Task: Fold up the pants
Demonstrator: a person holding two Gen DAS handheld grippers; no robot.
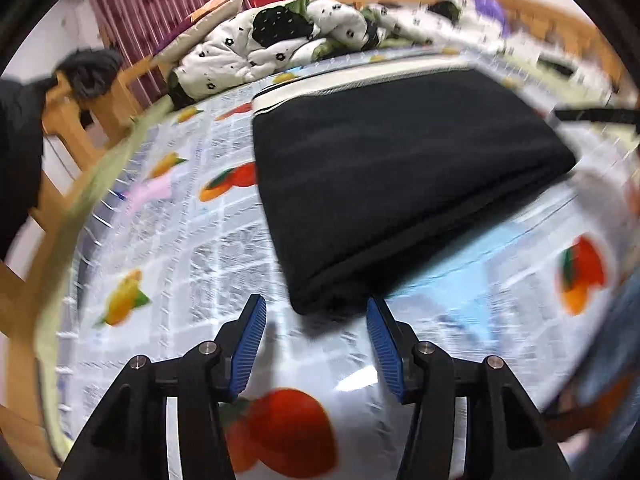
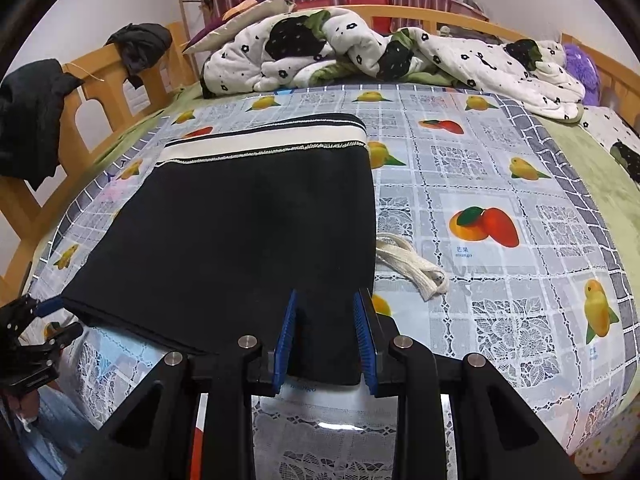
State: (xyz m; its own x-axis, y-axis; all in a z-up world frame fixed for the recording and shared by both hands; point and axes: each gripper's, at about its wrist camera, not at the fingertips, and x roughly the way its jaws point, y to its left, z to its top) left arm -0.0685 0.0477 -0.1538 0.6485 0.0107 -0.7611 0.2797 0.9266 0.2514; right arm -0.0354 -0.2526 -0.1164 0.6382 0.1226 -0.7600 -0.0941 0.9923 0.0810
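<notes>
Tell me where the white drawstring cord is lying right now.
In the right wrist view, the white woven drawstring cord lies on the fruit-print plastic bedcover, trailing from the right edge of the folded black pants, just below the printed mango pair.

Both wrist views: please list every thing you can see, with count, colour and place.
pants: one, black with a cream waistband, folded flat on the cover
cover: one, grey-white with fruit prints, spread over the bed
cord: one, cream, right of the pants
quilt: one, white with black flowers, bunched at the far side
bed frame: one, wooden, dark clothes hung on it
left claw: open, at the pants' near corner
right claw: pads astride the pants' near edge
</notes>
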